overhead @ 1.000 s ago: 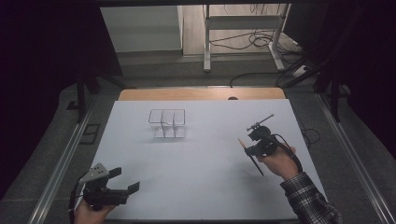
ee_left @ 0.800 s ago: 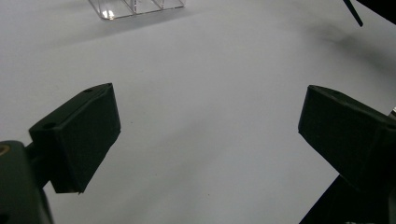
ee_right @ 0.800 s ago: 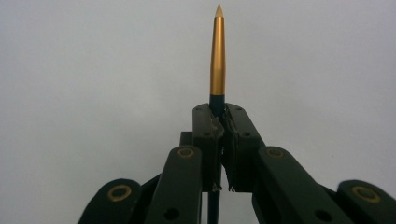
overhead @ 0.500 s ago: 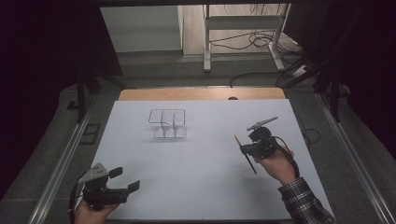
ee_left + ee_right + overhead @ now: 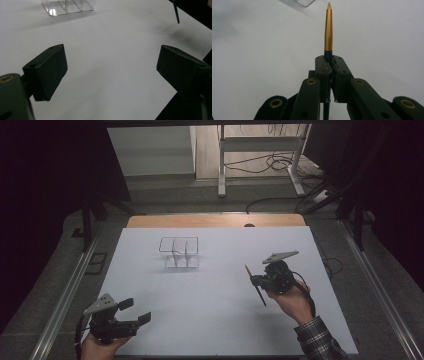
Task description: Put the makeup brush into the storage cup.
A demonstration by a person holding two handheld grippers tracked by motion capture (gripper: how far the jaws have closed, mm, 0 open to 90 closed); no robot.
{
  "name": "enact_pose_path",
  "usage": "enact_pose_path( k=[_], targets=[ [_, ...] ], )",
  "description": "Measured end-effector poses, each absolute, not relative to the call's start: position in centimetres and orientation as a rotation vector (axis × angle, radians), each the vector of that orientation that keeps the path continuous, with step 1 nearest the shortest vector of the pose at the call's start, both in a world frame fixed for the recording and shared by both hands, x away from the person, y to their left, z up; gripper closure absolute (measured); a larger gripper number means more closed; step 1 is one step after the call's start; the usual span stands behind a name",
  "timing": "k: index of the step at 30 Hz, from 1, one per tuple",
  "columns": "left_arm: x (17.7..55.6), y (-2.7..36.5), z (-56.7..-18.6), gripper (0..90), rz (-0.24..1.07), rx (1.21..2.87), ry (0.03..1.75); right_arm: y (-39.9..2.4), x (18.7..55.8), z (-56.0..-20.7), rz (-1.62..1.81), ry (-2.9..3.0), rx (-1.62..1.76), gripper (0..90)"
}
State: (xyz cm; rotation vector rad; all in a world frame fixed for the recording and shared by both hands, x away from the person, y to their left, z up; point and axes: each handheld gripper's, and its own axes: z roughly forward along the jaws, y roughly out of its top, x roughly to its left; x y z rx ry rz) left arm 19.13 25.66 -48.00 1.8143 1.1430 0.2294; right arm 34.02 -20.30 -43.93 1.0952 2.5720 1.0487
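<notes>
your right gripper [image 5: 256, 281] is clamped on the pen [image 5: 328, 30], gold tip ahead of its jaws. your left gripper [image 5: 134, 311] stands wide (nothing between), clear organizer [image 5: 179, 252] well ahead.

left gripper [image 5: 134, 311] fingers apart, right gripper [image 5: 255, 280] clamped

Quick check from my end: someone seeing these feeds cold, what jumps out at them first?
First the right gripper, at the right of the white table, shut on a dark pen with a gold tapered end, lifted off the surface. Next the clear acrylic divided holder, standing alone toward the far left-centre of the table. The left gripper sits at the near left edge, jaws wide open with nothing between them.
</notes>
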Motion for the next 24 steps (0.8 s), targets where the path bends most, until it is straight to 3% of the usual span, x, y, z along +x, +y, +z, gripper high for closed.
enact_pose_path(
  k=[24],
  targets=[
    [20.2,24.7,-47.1,15.4,0.262,1.793,1.093,-19.2,31.7,-43.6,1.192,2.49,0.942,83.3]
  ],
)
